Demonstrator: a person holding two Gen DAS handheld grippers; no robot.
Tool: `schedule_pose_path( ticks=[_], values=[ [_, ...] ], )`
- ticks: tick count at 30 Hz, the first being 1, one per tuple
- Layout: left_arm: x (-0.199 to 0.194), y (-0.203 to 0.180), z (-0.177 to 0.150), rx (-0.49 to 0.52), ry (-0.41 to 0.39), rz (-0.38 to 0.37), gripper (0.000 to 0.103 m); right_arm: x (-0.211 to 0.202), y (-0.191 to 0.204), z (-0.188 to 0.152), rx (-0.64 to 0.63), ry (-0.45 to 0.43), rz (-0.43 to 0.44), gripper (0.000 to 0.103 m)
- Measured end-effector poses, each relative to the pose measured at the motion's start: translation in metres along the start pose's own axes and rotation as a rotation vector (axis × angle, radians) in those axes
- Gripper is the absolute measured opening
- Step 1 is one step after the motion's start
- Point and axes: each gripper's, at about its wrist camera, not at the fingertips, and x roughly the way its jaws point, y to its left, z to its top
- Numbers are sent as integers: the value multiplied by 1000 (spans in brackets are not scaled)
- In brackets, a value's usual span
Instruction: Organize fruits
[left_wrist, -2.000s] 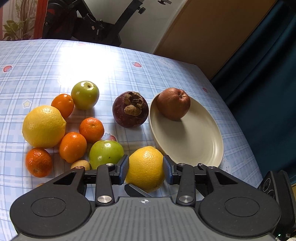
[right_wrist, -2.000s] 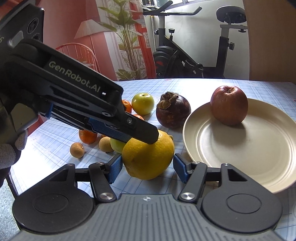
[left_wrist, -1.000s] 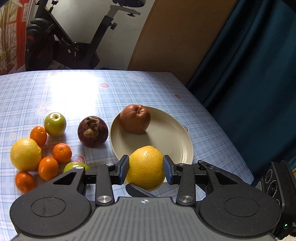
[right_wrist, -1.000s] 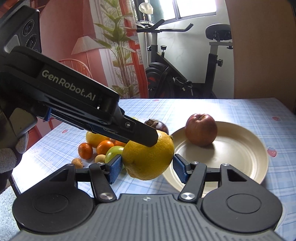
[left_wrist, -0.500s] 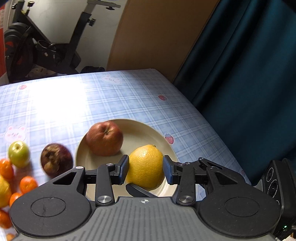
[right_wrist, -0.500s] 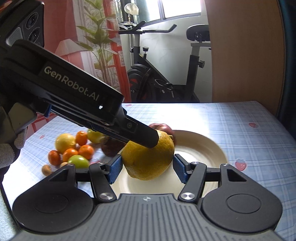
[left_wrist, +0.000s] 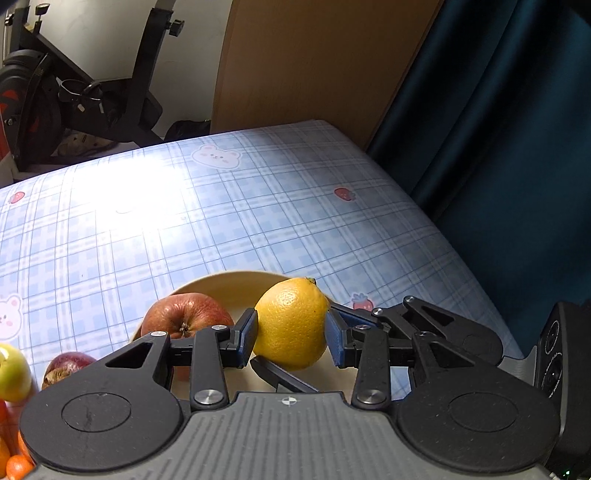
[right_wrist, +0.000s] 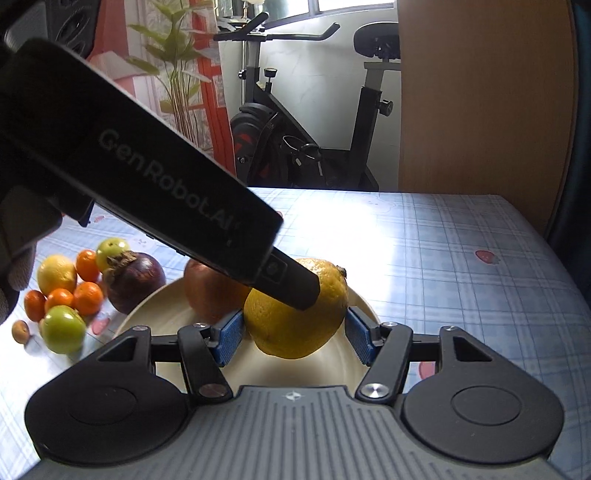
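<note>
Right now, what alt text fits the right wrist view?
A yellow lemon sits between the right gripper jaws above a cream plate holding a red apple. The left gripper reaches across onto the lemon; more fruit lies left.

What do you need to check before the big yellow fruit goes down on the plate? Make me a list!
1. Left gripper pads press the big yellow citrus fruit: ok.
2. Right gripper blue pads beside the same fruit, pressing it: cannot tell.
3. Fruit is over the round cream plate: ok.
4. Bare plate below the fruit: ok.
5. Clear of the red apple on the plate: cannot tell, they look very near.
6. Fruit already resting on the plate: cannot tell.
</note>
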Motion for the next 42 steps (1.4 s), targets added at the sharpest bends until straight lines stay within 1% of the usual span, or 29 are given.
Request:
schedule_pose_path(
  ticks=[5,9,16,20,24,34,37,42],
  values=[
    [7,7,2,-10,17,12,42,8,-3,-3,8,9,18,62],
    [11,7,8,-15,16,19,42,12,-6,-3,12,-4,28,62],
    [17,6,15,13,16,39,42,12,-15,-8,52,-30,46,63],
    [17,2,15,28,10,50,42,10,-13,-8,55,-43,32,63],
    [18,1,15,26,0,53,42,6,-13,-9,59,-35,19,67],
    [19,-3,13,6,-19,77,43,-13,-11,-16,107,-28,-18,67],
    [13,2,9,-10,-19,64,43,-18,-8,-16,106,-22,-26,67],
    [-14,10,-2,-3,-75,32,43,-30,4,-12,82,-37,-22,67]
  ],
)
